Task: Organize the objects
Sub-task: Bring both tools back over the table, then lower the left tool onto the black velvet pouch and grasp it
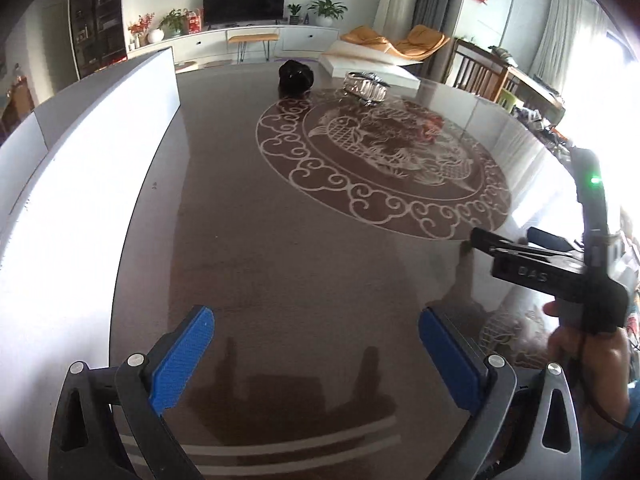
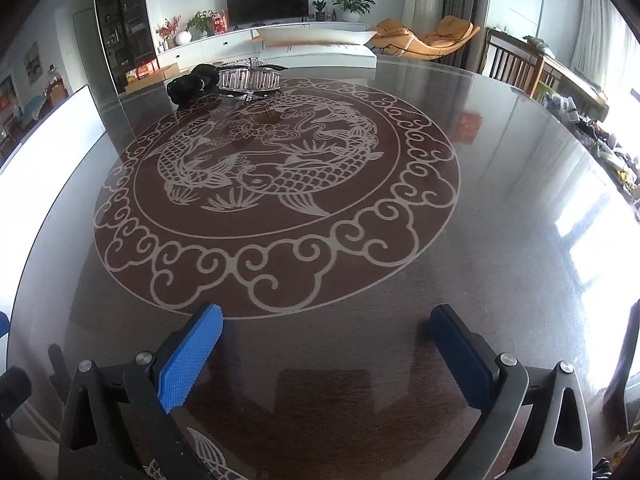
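A black bundled object lies at the far side of the round dark table. Beside it stands a silver openwork basket. My left gripper is open and empty, low over the near table. My right gripper is open and empty, over the near edge of the fish medallion. The right gripper's body shows at the right of the left wrist view, held by a hand. Both objects are far from both grippers.
A white panel stands along the table's left edge. Wooden chairs and a cluttered sideboard are at the right. Beyond the table are a TV unit and orange loungers.
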The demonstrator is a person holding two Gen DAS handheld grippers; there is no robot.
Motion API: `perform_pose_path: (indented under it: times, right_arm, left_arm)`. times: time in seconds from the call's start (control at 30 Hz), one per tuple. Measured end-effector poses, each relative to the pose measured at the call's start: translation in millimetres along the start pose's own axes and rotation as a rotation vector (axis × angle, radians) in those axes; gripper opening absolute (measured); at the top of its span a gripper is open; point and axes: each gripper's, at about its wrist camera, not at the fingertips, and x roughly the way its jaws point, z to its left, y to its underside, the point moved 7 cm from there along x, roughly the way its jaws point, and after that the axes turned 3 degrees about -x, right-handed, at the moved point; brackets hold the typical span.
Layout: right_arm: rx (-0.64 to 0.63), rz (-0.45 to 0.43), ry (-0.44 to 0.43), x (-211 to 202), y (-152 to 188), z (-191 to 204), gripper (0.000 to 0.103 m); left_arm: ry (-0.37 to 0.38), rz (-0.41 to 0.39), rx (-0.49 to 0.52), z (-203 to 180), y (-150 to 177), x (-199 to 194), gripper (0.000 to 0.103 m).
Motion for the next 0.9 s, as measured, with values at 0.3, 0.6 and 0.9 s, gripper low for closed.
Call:
perform_pose_path:
  times: [0.3, 0.6, 0.9]
  right_arm:
    - [0.000, 0.000, -0.001, 0.4, 0.7, 0.2, 0.103]
    - [0.000, -0.001, -0.001, 0.9, 0.9, 0.7, 0.103]
    - [0.001, -0.001, -0.001, 0.8, 1.0, 0.9, 0.103]
  left_arm:
    - [-0.126, 0.059, -0.016, 8.2, -22.2, 52.3, 0.103]
    - [-0.125, 0.062, -0.022, 6.4, -69.8, 87.9, 0.103]
    - [-0.137, 0.044, -0.042, 15.3, -136.6, 132.2, 0.103]
